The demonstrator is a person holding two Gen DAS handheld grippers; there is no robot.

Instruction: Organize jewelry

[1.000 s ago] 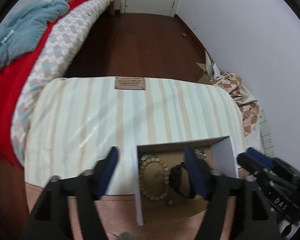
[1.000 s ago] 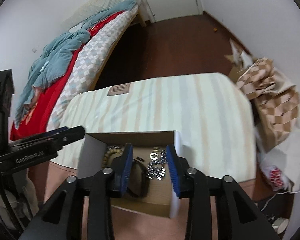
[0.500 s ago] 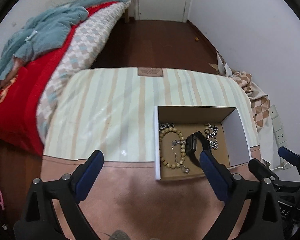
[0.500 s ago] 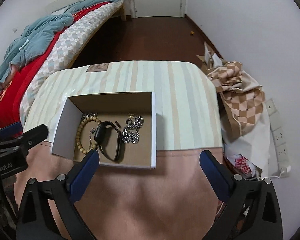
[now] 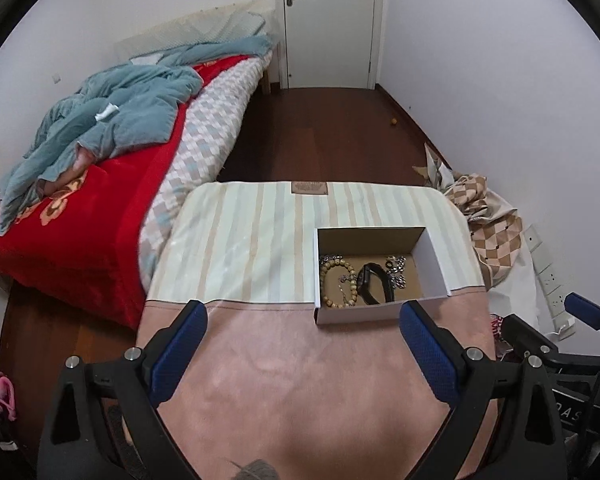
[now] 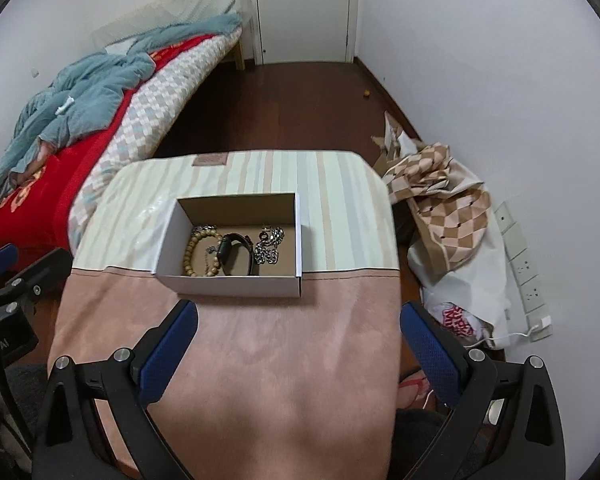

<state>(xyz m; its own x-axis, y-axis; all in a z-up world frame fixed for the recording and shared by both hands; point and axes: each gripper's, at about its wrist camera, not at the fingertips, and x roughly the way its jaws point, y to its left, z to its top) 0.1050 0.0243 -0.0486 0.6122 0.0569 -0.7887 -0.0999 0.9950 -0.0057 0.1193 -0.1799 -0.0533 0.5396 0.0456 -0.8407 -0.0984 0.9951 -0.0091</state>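
- Left wrist view: white cardboard box (image 5: 380, 314) sits on the table (image 5: 300, 380), where the striped cloth meets the pink. Inside lie a wooden bead bracelet (image 5: 340, 284), a black watch (image 5: 374, 282) and silver chain jewelry (image 5: 396, 270) toward the right wall. The left gripper (image 5: 302, 330) hangs above the pink cloth with jaws spread wide, nothing between them. A bed (image 5: 80, 216) with a teal blanket (image 5: 108, 120) stands beyond.
- Right wrist view: same box (image 6: 236, 284), beads (image 6: 192, 250) left, watch (image 6: 236, 254) middle, chains (image 6: 270, 248) right. The right gripper (image 6: 300, 326) is wide apart and empty, clear of the box. A checkered bag (image 6: 444, 208) slumps against the wall.
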